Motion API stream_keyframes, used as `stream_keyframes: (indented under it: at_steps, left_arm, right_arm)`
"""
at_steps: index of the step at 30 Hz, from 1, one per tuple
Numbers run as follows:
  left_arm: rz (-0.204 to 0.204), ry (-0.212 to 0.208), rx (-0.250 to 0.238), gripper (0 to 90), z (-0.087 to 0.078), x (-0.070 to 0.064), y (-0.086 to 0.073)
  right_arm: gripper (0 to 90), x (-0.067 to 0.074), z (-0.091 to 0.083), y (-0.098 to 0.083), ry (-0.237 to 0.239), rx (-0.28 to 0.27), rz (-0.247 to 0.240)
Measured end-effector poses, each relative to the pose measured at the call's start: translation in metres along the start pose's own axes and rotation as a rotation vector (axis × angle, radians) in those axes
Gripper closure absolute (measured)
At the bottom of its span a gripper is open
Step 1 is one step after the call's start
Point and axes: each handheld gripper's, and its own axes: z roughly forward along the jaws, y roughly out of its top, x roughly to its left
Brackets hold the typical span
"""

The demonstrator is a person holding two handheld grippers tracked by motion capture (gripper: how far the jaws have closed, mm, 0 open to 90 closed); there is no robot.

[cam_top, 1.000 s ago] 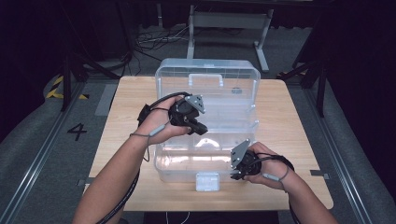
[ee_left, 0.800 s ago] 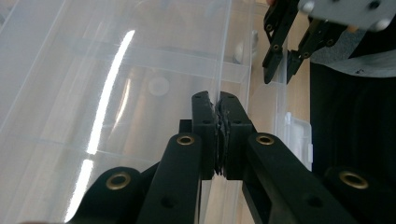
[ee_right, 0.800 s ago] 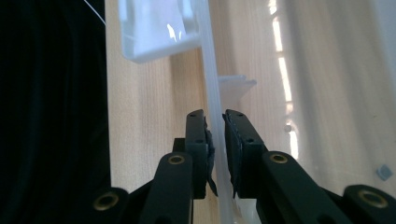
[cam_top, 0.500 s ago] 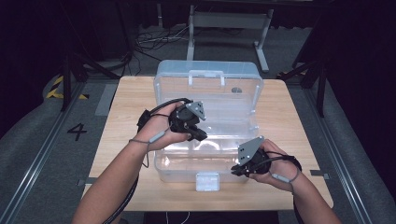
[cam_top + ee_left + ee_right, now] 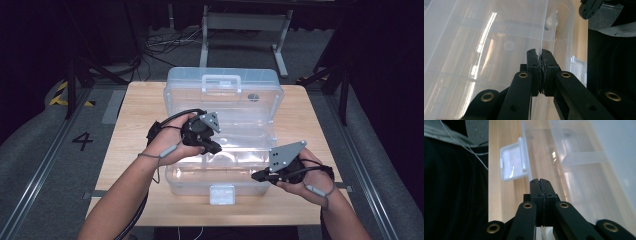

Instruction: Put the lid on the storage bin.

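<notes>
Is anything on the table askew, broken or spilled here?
Nothing stands out. The clear plastic box sits square on the table with its lid open, its handle facing up. The front latch hangs flipped open, as expected for an open box. No cracks or spills show.

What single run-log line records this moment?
left gripper: shut on tray edge inside clear box | right gripper: jaws just closed, nothing between them, by box front | latch: hanging open
</notes>
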Motion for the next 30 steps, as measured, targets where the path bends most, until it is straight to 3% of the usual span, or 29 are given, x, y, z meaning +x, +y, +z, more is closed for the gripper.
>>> stream_keyframes:
  at_steps: [8, 13, 30]
  left_arm:
    - [0.007, 0.005, 0.009, 87.0, 0.001, -0.004, 0.000]
    - [0.008, 0.005, 0.014, 87.0, 0.002, -0.006, -0.002]
    - [0.013, 0.020, 0.026, 86.9, 0.006, -0.017, -0.006]
  right_arm:
    - [90.0, -0.007, -0.018, -0.006, -0.039, -0.124, 0.088]
    - [90.0, -0.015, -0.031, -0.013, -0.105, -0.237, 0.163]
    - [90.0, -0.034, -0.050, -0.032, -0.206, -0.411, 0.332]
